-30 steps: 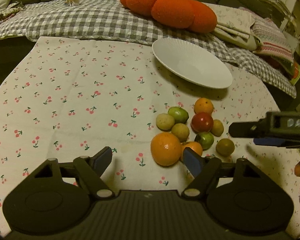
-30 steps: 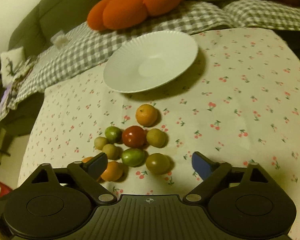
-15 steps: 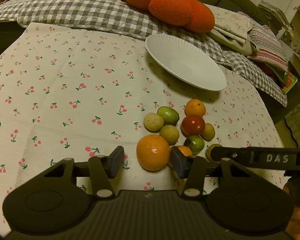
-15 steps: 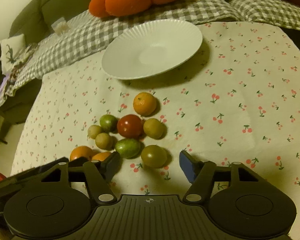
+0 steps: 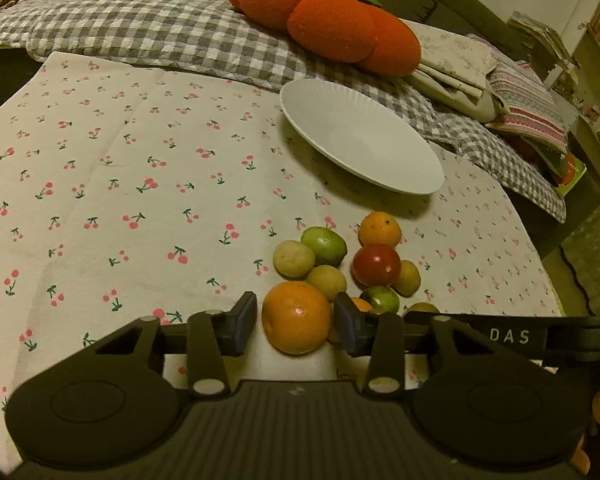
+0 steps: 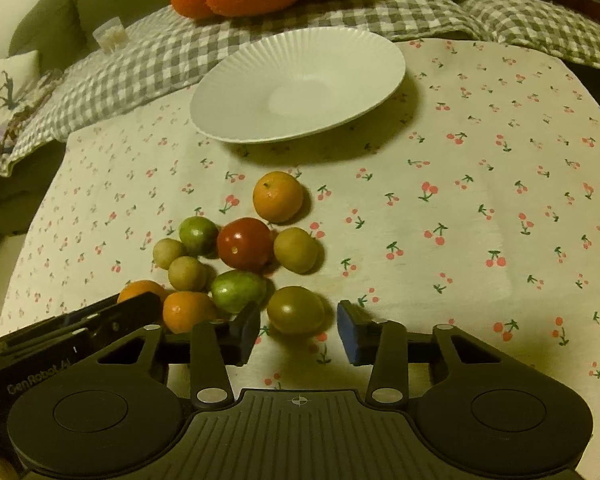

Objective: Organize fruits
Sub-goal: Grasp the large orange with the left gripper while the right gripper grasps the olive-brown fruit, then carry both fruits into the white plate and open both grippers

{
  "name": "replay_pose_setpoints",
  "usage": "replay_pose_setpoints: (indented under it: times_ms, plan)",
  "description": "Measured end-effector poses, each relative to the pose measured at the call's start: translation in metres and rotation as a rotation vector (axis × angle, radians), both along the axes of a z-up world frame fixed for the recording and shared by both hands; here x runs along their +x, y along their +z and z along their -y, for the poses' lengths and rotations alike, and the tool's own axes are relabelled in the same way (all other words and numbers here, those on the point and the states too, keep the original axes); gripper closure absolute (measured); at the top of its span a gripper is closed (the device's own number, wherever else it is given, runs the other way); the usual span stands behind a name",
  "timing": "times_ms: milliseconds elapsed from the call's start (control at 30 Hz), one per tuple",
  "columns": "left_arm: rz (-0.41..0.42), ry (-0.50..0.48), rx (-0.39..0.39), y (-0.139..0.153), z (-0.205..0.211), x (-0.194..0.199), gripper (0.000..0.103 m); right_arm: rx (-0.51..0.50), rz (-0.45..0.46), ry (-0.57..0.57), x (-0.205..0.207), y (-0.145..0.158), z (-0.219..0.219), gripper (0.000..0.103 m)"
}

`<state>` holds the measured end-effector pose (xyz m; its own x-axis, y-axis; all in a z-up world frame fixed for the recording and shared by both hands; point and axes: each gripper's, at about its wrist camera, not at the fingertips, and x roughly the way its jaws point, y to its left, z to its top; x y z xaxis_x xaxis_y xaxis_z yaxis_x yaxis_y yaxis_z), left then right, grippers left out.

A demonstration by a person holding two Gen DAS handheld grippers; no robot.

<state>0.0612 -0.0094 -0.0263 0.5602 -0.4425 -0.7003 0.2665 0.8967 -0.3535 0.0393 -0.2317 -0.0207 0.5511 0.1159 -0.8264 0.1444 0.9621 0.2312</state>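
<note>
Item: fruits, loose heap on the cherry-print cloth (image 5: pixel 140 200), well short of the empty plate (image 5: pixel 360 140).

Left claw (image 5: pixel 296 326): we are holding it partly open, jaws flanking the big orange (image 5: pixel 296 322) at the heap's near edge; a sliver of gap shows on each side, so nothing is gripped yet.

Right claw (image 6: pixel 298 330): we are holding it partly open around the olive fruit (image 6: pixel 295 309), jaws clear of it on both sides.

Other pieces: a red tomato (image 6: pixel 244 244), a small orange (image 6: pixel 278 196), several green and yellow fruits touching one another.

Handling, as we are judging it: the orange is likely firm, fairly heavy, with a dimpled rind that grips well; we are aiming across its widest girth. The olive fruit looks smooth, light and bruisable; a gentle squeeze at mid-height. Both are round and apt to roll into neighbours.
</note>
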Motion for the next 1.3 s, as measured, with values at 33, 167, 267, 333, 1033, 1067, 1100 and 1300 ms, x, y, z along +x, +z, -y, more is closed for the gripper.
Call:
replay_pose_setpoints:
  times_ms: [33, 167, 267, 333, 1033, 1067, 1100, 1300]
  plan:
    - [0.006, -0.003, 0.000, 0.000, 0.000, 0.000, 0.060, -0.004, 0.001, -0.001, 0.000, 0.000, -0.001, 0.068]
    - [0.015, -0.012, -0.004, 0.000, 0.001, 0.001, 0.066, -0.005, 0.002, -0.004, 0.001, -0.002, -0.001, 0.074]
    - [0.016, -0.011, -0.003, 0.000, 0.001, 0.001, 0.067, -0.013, 0.011, -0.004, 0.001, -0.002, -0.002, 0.074]
    - [0.016, -0.012, -0.006, 0.000, 0.001, 0.000, 0.067, -0.016, 0.016, -0.004, 0.000, -0.001, -0.003, 0.074]
    - [0.059, 0.005, -0.084, 0.031, -0.013, 0.005, 0.069, 0.003, 0.135, -0.019, -0.012, 0.033, 0.008, 0.074]
    - [0.062, 0.002, -0.080, 0.032, -0.012, 0.007, 0.069, 0.007, 0.141, -0.023, -0.012, 0.035, 0.010, 0.074]
    - [0.063, -0.002, -0.074, 0.034, -0.011, 0.009, 0.069, 0.011, 0.145, -0.025, -0.011, 0.036, 0.011, 0.074]
    - [0.089, -0.026, -0.041, 0.045, -0.001, 0.022, 0.069, 0.012, 0.168, -0.034, -0.004, 0.041, 0.016, 0.074]
